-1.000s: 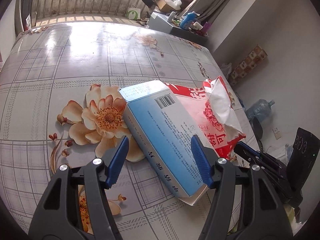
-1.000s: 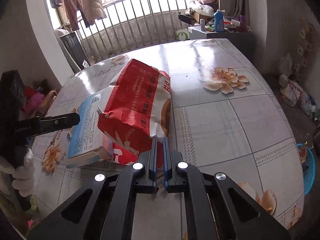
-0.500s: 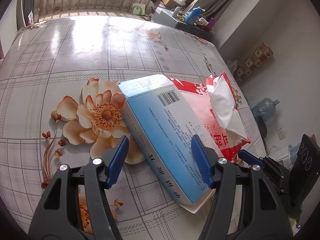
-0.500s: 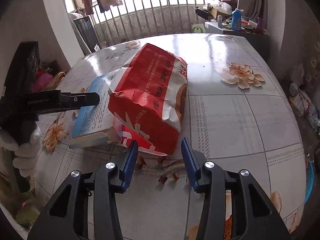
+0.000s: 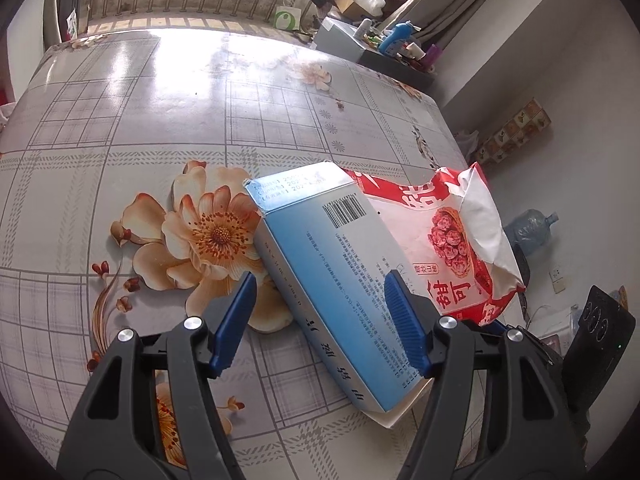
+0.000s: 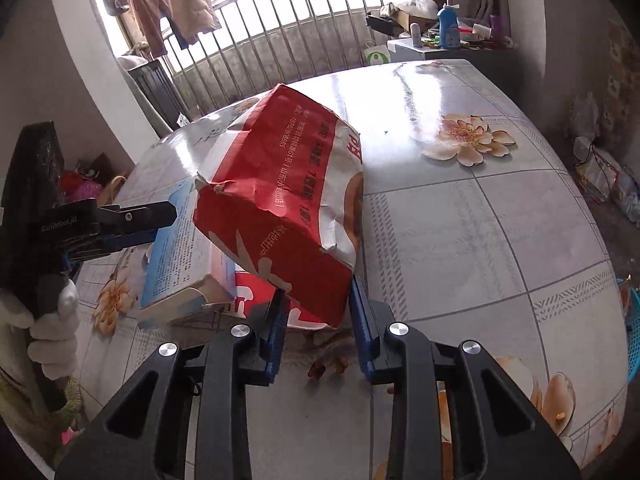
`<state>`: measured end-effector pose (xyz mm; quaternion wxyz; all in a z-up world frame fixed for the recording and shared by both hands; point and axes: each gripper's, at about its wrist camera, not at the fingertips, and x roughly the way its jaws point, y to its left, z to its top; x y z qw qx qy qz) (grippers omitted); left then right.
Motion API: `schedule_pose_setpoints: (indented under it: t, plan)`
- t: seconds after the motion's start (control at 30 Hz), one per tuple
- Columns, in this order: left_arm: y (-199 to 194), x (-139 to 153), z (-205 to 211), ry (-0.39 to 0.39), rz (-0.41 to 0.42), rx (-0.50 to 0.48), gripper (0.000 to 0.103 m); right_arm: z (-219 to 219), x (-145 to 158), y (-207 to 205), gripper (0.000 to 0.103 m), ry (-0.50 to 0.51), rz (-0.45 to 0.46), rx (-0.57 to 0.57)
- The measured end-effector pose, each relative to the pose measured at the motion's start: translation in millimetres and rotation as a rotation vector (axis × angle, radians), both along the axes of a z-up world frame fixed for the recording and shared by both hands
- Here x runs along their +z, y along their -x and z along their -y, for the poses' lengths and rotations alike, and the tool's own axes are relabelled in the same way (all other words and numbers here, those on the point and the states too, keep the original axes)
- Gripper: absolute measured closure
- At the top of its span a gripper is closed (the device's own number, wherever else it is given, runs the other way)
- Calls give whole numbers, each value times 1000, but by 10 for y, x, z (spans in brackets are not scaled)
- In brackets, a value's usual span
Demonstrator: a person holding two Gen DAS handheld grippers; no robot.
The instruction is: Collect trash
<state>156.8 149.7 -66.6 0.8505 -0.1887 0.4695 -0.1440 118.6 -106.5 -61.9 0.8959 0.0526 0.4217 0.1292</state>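
A glossy worktop (image 5: 160, 128) with grey grid lines and printed orange flowers fills both views. On it, in the lower centre of the left wrist frame, lies a long blue-and-white cardboard box (image 5: 340, 280) with a barcode; a crumpled red-and-white paper bag (image 6: 280, 208) leans against and over the box's right side. The left claw (image 5: 320, 316) is spread wide, its blue fingers on either side of the box without pressing it. In the right wrist frame's lower centre, the right claw (image 6: 318, 320) is released too, its fingers flanking the bag's near corner.
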Motion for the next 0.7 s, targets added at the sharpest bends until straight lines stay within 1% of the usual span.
schedule_pose_setpoints:
  t: [0.07,0.13,0.2,0.27,0.3,0.37,0.47,0.6,0.7]
  plan:
    - [-11,22,36,7,-2,-1,35,-14,4,60,74,-15,3,20]
    - [-17,33,101,0,-8,-8,34,3,5,121,74,-64,-1,43]
    - [-12,34,164,-18,-13,-2,28,30,11,178,74,-126,-8,65]
    - [-6,29,236,-45,-14,-6,28,61,14,236,74,-178,-12,83]
    - [-5,19,264,-62,-16,-12,28,76,16,268,74,-188,-10,84]
    - [4,-7,329,-103,-22,-21,28,121,30,317,74,-186,-2,70]
    - [28,-55,404,-159,-26,-37,28,262,81,377,74,-146,24,14]
    - [71,-82,413,-191,-31,-48,28,559,156,448,74,-114,57,-79]
    - [108,-81,437,-193,-36,-61,28,694,170,473,72,-62,46,-96]
